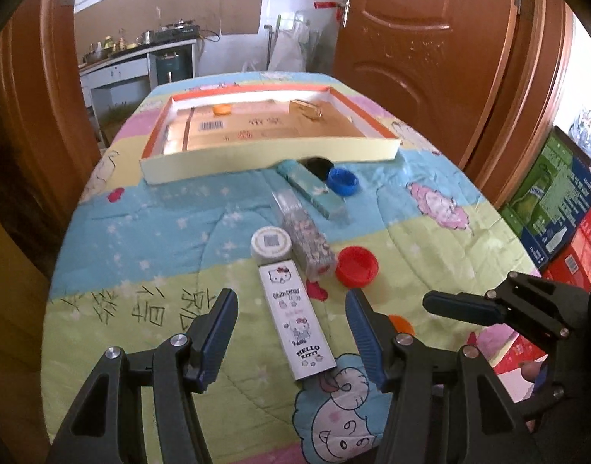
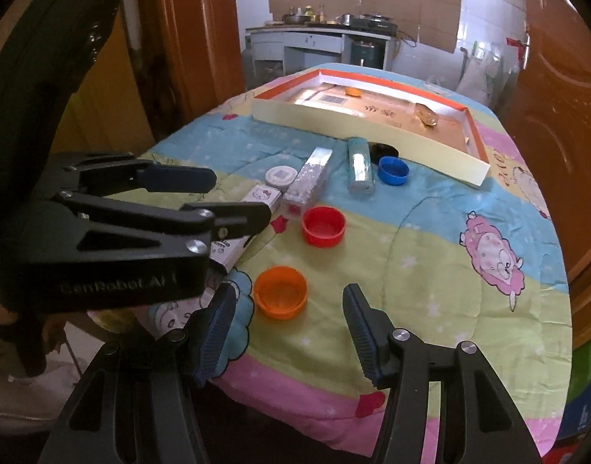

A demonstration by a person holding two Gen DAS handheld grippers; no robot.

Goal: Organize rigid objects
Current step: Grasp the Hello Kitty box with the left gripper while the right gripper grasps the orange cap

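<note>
- The left gripper [image 1: 291, 332] hangs with jaws spread and nothing in them; the white Hello Kitty box [image 1: 293, 319] lies on the quilt [image 1: 140, 232] between its fingers, not touched.
- The right gripper [image 2: 289, 332] is likewise spread and empty, the orange cap [image 2: 280, 292] lying just ahead of its left finger.
- Past the left gripper's box stand a white lid [image 1: 270, 243], a glittery box [image 1: 307, 239] and a red cap [image 1: 357, 265], close together.
- Farther on, a teal box [image 1: 313, 187] lies beside a blue cap [image 1: 344, 181] and a black cap [image 1: 316, 164].
- Beyond those sits the tray [image 1: 264, 156], holding a small orange cap [image 1: 222, 109] and what may be a gold box [image 1: 307, 110]; it is too blurred to be sure.
</note>
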